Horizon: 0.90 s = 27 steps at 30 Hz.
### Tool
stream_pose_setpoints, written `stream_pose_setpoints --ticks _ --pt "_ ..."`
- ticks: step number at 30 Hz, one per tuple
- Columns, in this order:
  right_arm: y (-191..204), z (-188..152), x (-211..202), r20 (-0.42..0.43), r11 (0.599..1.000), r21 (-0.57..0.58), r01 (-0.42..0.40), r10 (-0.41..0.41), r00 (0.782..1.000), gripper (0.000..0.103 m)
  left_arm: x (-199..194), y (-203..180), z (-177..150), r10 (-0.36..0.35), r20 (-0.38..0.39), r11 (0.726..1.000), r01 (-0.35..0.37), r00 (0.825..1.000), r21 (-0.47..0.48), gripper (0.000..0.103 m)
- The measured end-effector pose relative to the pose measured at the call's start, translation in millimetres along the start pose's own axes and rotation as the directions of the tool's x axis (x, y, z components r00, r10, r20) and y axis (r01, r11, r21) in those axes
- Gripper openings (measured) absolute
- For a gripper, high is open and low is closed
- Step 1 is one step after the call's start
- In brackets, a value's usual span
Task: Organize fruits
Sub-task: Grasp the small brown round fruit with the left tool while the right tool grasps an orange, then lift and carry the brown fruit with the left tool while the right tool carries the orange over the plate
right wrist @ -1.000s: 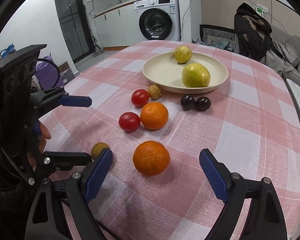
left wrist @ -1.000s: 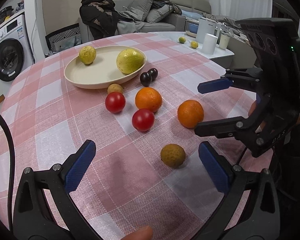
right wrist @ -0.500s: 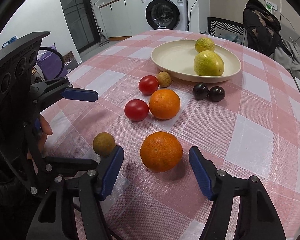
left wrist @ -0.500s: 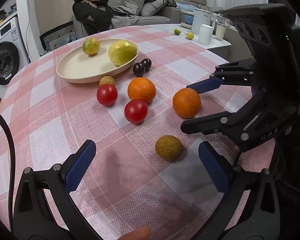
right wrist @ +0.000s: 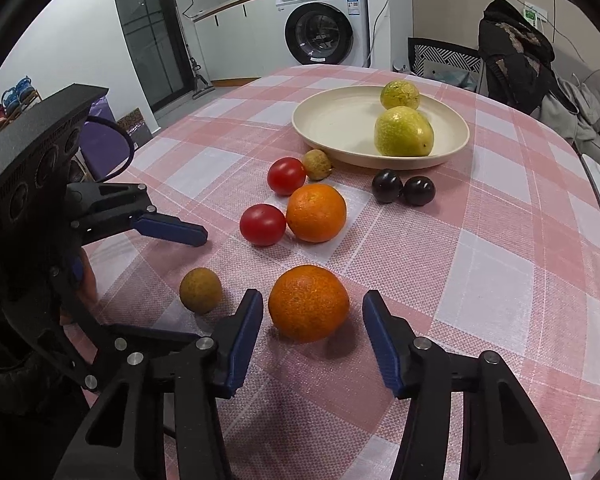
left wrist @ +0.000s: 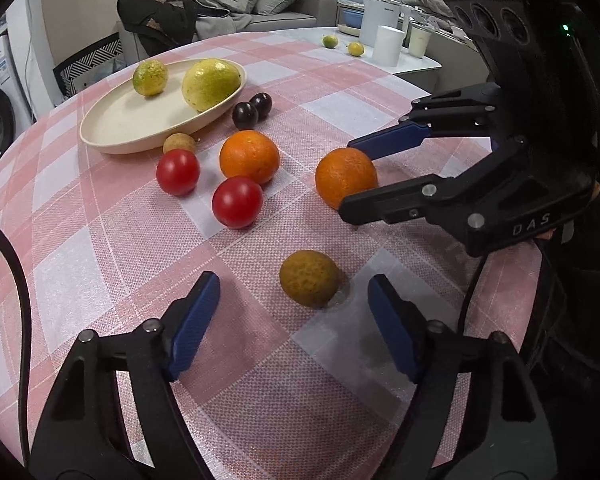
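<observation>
A near orange (right wrist: pixel 309 303) lies between the open fingers of my right gripper (right wrist: pixel 313 316), with small gaps on both sides; it also shows in the left wrist view (left wrist: pixel 346 178). A brown rough-skinned fruit (left wrist: pixel 309 278) lies just ahead of my open left gripper (left wrist: pixel 294 300), and also shows in the right wrist view (right wrist: pixel 201 290). A cream plate (right wrist: pixel 332 120) holds a large yellow-green fruit (right wrist: pixel 404 131) and a smaller one (right wrist: pixel 400 95). Beside the plate lie a second orange (right wrist: pixel 316 213), two tomatoes (right wrist: pixel 262 225), two dark plums (right wrist: pixel 387 186) and another brown fruit (right wrist: pixel 317 164).
The round table has a pink checked cloth (right wrist: pixel 480 248). The cloth's edge drops off close behind both grippers. A sofa with clothes (left wrist: pixel 236 4) and a low white table with cups (left wrist: pixel 384 46) stand beyond. A washing machine (right wrist: pixel 324 32) stands further off.
Both grippers have moved forward and lower. The right fingers have narrowed around the near orange. The left fingers have narrowed and come close to the brown fruit.
</observation>
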State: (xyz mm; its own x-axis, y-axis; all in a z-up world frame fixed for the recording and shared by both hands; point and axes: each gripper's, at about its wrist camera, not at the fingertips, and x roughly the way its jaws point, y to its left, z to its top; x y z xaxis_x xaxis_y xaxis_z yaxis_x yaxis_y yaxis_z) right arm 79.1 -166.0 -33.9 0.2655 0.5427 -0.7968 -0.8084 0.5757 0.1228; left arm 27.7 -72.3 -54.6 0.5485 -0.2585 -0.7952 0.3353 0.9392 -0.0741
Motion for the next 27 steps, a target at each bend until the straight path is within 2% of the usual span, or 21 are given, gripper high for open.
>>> stream_pose_setpoints --ticks 1,6,8,10,22,27 --pt "1.3 -0.7 -0.5 0.002 1.000 -0.006 -0.004 0.004 1.000 0.055 -0.8 0.2 -0.1 -0.001 0.006 1.000 0.001 1.000 0.001 0.061" --pt "5.7 -1.3 -0.4 0.004 1.000 -0.025 -0.012 0.012 1.000 0.054 -3.6 2.4 -0.3 -0.035 0.015 0.999 0.035 0.999 0.002 0.036" --pt "6.0 -1.6 -0.1 0.005 1.000 -0.024 -0.014 0.014 1.000 0.054 -4.4 1.5 -1.1 -0.048 0.017 0.999 0.048 0.999 0.010 0.034" --pt "5.9 -2.0 -0.8 0.009 1.000 -0.022 -0.014 0.014 1.000 0.054 -5.0 -0.6 -1.9 -0.046 0.019 0.999 0.045 0.999 0.025 0.027" --pt "4.7 -2.1 0.5 0.010 1.000 -0.023 -0.006 0.006 1.000 0.052 -18.8 4.7 -1.3 -0.038 0.075 0.999 0.039 0.996 -0.003 0.025" --pt "6.9 -2.3 3.9 0.000 0.999 -0.034 0.013 -0.013 1.000 0.044 -25.5 15.0 1.7 -0.014 0.110 0.999 0.019 0.994 -0.046 0.025"
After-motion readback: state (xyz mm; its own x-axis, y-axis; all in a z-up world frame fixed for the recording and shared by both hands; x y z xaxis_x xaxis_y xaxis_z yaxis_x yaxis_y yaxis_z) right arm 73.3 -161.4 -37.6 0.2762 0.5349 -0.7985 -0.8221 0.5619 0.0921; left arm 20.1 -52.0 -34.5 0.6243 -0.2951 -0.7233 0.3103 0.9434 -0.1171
